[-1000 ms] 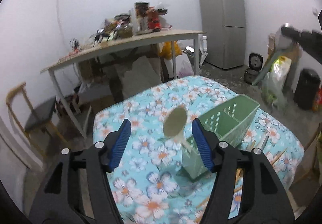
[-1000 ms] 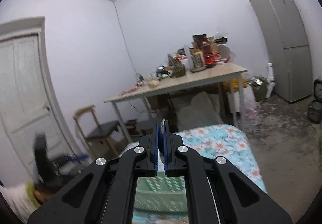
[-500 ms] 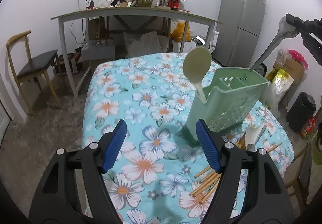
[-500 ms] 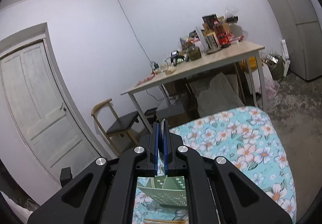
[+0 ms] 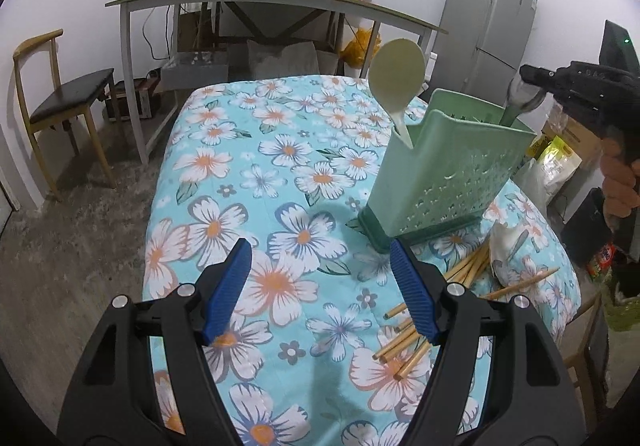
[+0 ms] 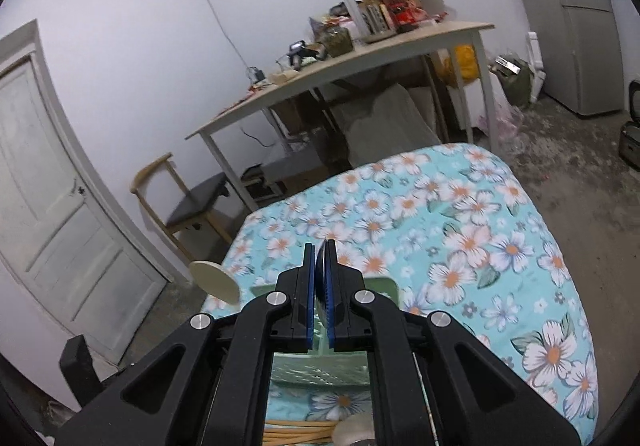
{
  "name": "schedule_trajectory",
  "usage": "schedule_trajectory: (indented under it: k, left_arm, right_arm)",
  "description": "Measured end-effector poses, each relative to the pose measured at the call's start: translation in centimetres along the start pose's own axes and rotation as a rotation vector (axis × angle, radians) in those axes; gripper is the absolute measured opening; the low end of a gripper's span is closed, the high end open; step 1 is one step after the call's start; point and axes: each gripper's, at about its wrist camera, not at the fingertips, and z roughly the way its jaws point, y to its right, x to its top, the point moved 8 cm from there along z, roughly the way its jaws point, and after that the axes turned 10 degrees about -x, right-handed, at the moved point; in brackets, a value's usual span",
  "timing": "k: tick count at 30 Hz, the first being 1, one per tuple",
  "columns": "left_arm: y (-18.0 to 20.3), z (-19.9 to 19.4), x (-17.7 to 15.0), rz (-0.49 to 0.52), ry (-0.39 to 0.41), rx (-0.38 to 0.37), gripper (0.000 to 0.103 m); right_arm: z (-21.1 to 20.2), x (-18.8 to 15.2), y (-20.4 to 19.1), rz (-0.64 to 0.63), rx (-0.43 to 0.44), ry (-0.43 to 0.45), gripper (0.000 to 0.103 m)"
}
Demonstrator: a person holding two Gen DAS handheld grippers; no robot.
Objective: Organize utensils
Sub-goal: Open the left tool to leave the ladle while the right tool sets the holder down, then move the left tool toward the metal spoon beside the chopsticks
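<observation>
A green perforated utensil holder (image 5: 444, 173) stands on the floral tablecloth (image 5: 256, 181). A cream rice paddle (image 5: 396, 75) stands in its near corner, and it also shows in the right wrist view (image 6: 214, 281). My left gripper (image 5: 320, 290) is open and empty, low over the cloth in front of the holder. My right gripper (image 6: 320, 278) is shut on a metal utensil handle (image 5: 520, 101) whose lower end is inside the holder's far side. Several wooden chopsticks (image 5: 416, 330) and a white spoon (image 5: 506, 250) lie on the cloth beside the holder.
A long cluttered wooden table (image 5: 280, 9) stands behind, with a wooden chair (image 5: 60, 101) to its left and a grey refrigerator (image 5: 488, 25) to its right. A white door (image 6: 52, 213) is on the left wall. Bags sit on the floor at the right.
My left gripper has pulled back and lowered, away from the paddle left in the holder. My right gripper has come down, lowering the metal utensil into the holder.
</observation>
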Motion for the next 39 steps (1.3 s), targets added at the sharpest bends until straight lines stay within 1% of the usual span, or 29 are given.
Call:
schedule_trajectory:
  k: [3, 8, 13, 20, 28, 30, 32, 33, 34, 35, 37, 39]
  left_arm:
    - [0.2, 0.1, -0.1, 0.006, -0.001, 0.000, 0.068]
    - [0.5, 0.4, -0.2, 0.006, -0.005, -0.005, 0.068]
    - [0.8, 0.4, -0.2, 0.012, -0.004, -0.005, 0.068]
    - [1.3, 0.4, -0.3, 0.018, -0.005, -0.013, 0.068]
    - [3.2, 0.6, -0.5, 0.038, -0.009, -0.046, 0.068]
    - [3.9, 0.7, -0.7, 0.042, -0.012, -0.059, 0.068]
    - [4.9, 1.0, -0.9, 0.050, -0.022, -0.072, 0.068]
    - [5.7, 1.2, -1.1, 0.062, -0.030, -0.093, 0.068]
    - [6.9, 1.3, -1.3, 0.080, -0.037, -0.117, 0.068]
    - [7.7, 1.5, -1.6, 0.102, -0.038, -0.118, 0.068]
    - [9.2, 2.2, -2.2, 0.157, -0.051, -0.100, 0.068]
    - [10.0, 2.5, -2.5, 0.176, -0.065, -0.088, 0.068]
  right_arm:
    - [-0.3, -0.1, 0.4, 0.013, -0.005, -0.001, 0.009]
    - [-1.7, 0.0, 1.2, 0.018, -0.020, 0.022, 0.025]
    - [-3.3, -0.3, 1.7, 0.015, -0.031, 0.044, 0.030]
    - [-5.2, -2.6, 3.3, 0.017, -0.081, 0.041, 0.037]
    - [-5.7, -6.9, 6.0, 0.075, -0.128, -0.018, 0.037]
    - [-5.7, -8.3, 6.5, 0.080, -0.158, -0.028, 0.038]
    - [-5.6, -9.7, 6.9, 0.081, -0.182, -0.048, 0.043]
    - [-5.4, -10.2, 7.1, 0.082, -0.191, -0.060, 0.044]
    - [-5.2, -10.8, 7.2, 0.081, -0.200, -0.077, 0.045]
    - [-4.9, -11.6, 7.2, 0.073, -0.213, -0.108, 0.045]
    - [-4.4, -12.9, 7.4, 0.051, -0.258, -0.163, 0.045]
    - [-4.1, -14.3, 7.7, 0.048, -0.284, -0.227, 0.045]
